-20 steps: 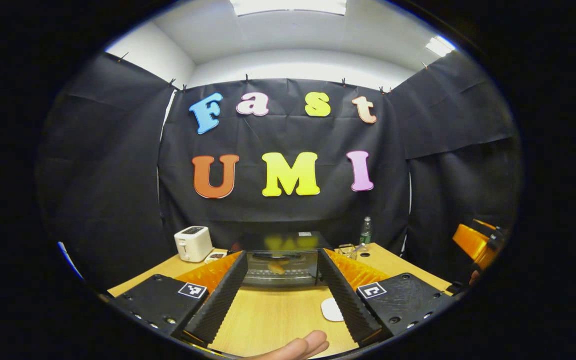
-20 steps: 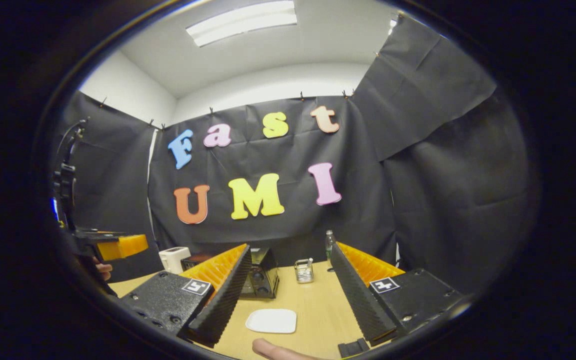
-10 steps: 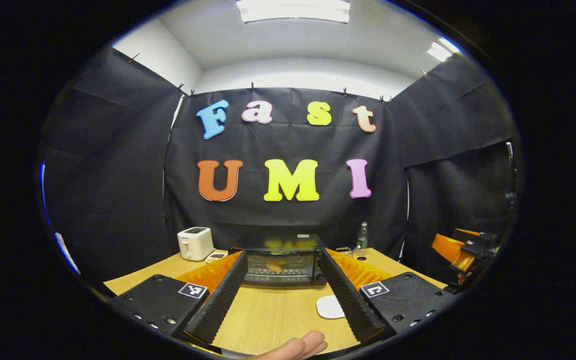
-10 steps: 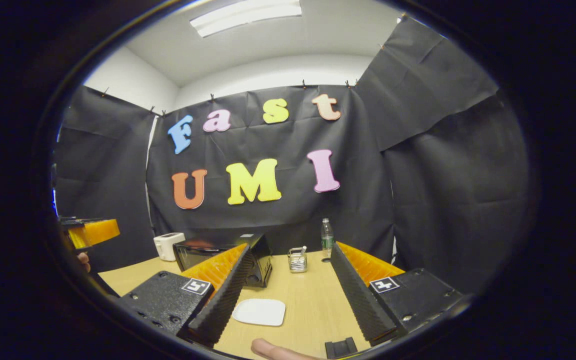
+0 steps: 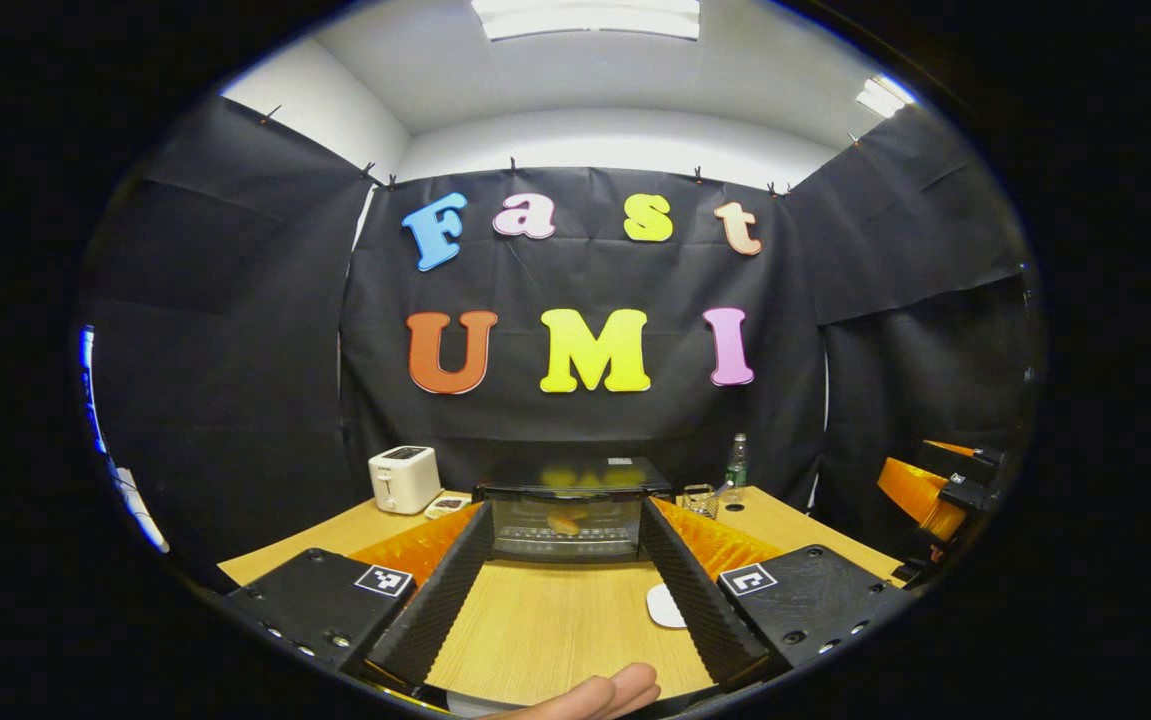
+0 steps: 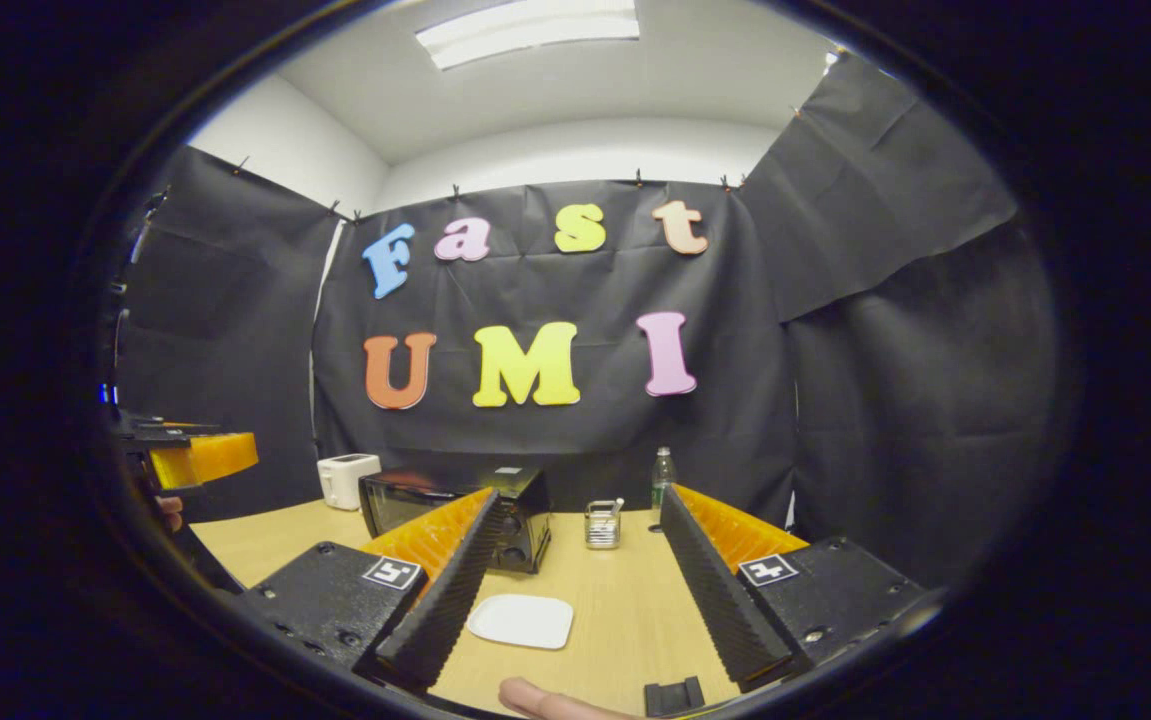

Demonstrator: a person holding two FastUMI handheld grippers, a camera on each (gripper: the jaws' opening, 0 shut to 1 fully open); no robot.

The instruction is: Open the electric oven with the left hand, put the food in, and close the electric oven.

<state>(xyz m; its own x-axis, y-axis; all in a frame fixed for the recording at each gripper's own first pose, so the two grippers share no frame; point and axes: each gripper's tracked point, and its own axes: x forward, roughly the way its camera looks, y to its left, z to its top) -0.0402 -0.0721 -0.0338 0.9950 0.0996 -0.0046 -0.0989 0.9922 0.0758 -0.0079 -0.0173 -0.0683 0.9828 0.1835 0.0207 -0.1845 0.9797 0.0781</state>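
Wooden table [image 5: 555, 630], boxy glass-fronted oven [image 5: 567, 512], flat white plate [image 6: 520, 621]

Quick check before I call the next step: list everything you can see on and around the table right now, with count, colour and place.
electric oven: 1, black, glass door shut, back middle of the table
food: 1 piece, golden-brown, seen behind the oven's door
toaster: 1, white, left of the oven
small dish: 1, white with dark contents, between toaster and oven
plate: 1, white, bare, in front of the oven
bottle: 1, clear with green cap, back right of the table
wire holder: 1, metal, right of the oven
table: 1, light wood
left gripper: open, holding nothing
right gripper: open, holding nothing
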